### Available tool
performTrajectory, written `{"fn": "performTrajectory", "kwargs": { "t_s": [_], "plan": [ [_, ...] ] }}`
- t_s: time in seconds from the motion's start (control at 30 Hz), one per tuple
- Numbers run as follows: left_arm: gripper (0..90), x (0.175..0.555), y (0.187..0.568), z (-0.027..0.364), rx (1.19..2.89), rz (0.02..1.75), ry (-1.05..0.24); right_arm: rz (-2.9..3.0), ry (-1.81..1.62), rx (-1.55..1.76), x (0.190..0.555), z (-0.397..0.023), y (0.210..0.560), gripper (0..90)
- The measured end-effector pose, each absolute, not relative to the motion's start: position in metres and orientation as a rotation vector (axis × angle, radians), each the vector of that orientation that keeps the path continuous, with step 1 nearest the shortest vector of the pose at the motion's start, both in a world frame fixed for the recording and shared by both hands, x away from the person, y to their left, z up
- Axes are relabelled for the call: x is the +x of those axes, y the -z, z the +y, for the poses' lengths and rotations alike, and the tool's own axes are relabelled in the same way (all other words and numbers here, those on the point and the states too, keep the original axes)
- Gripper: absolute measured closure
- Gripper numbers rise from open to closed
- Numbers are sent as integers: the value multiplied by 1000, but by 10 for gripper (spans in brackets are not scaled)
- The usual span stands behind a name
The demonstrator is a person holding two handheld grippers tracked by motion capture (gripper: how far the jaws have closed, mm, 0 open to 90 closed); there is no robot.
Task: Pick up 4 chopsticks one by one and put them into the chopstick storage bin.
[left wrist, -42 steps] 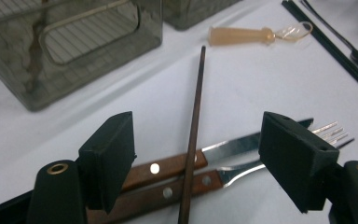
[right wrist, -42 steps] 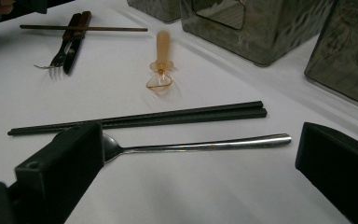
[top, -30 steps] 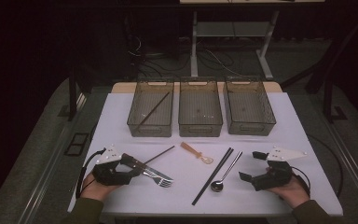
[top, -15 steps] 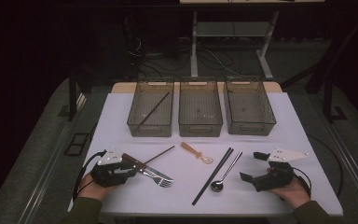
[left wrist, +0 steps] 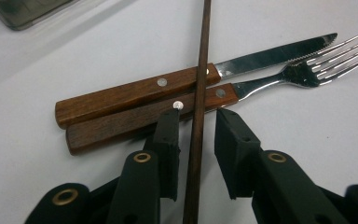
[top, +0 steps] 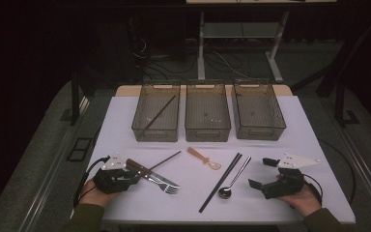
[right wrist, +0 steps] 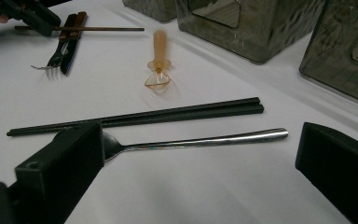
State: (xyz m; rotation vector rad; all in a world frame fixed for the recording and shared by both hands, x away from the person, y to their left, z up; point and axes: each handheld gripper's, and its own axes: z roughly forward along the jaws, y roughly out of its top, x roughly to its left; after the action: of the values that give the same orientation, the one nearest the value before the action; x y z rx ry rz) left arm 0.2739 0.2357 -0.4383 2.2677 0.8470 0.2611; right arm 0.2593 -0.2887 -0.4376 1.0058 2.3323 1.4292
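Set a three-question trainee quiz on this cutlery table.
1. Which thing lies between the left gripper's jaws? A metal spoon, B brown chopstick, C fork.
2. True or false: the left bin is empty.
3. What lies beside the black chopsticks, on the side of the right gripper?

Key:
1. B; the jaws have just been closing on it, with gaps at the pads.
2. False; a second brown chopstick lies in it.
3. The metal spoon.
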Motion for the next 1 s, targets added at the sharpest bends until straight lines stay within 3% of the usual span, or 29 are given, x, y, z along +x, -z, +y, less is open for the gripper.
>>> {"fn": "performTrajectory", "kwargs": {
  "t_s": [0.53,1.0],
  "plan": [
    [830,275,440,235,2304,822,-251,2340,-1428,997,259,-287,438,12],
    [840,276,437,236,2306,827,-241,2341,-1426,996,258,-287,438,12]
  ]
}}
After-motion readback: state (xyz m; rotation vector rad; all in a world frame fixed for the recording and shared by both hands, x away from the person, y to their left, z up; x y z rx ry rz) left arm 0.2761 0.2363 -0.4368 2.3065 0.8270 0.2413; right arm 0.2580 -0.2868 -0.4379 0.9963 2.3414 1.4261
